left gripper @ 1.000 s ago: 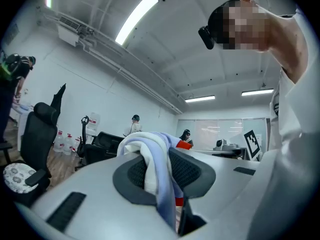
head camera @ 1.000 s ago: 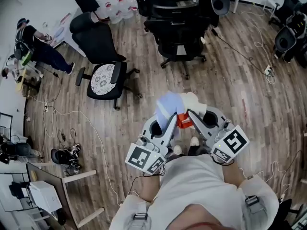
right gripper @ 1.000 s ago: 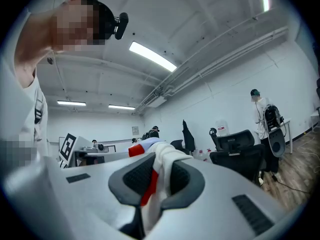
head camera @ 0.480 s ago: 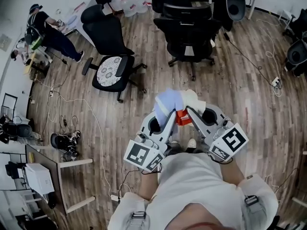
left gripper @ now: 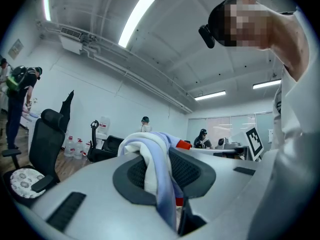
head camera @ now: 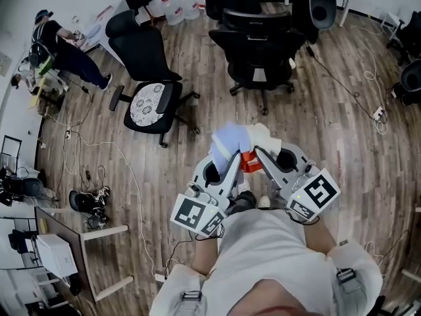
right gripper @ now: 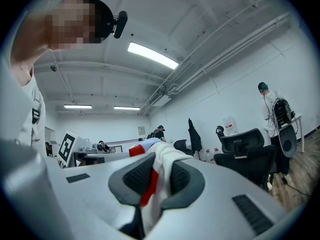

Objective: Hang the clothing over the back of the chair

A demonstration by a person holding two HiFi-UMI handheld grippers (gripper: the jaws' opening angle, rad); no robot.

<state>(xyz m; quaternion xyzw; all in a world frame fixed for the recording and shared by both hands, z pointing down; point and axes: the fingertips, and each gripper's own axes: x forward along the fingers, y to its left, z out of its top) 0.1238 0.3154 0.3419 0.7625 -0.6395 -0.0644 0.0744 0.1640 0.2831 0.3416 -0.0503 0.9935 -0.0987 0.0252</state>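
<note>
Bridging left hand-held gripper [head camera: 231,157] and right hand-held gripper [head camera: 258,154], clothing [head camera: 231,137] sits clamped.

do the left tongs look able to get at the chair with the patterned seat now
Probably not yet. The left tongs, shut on the clothing, sit close to the person, and bare floor separates them from that chair. Nothing blocks the way.

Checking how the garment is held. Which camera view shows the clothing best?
The head view: the whole clothing bunched between left gripper and right gripper. Each gripper view shows only the fold pinched in its jaws.
</note>
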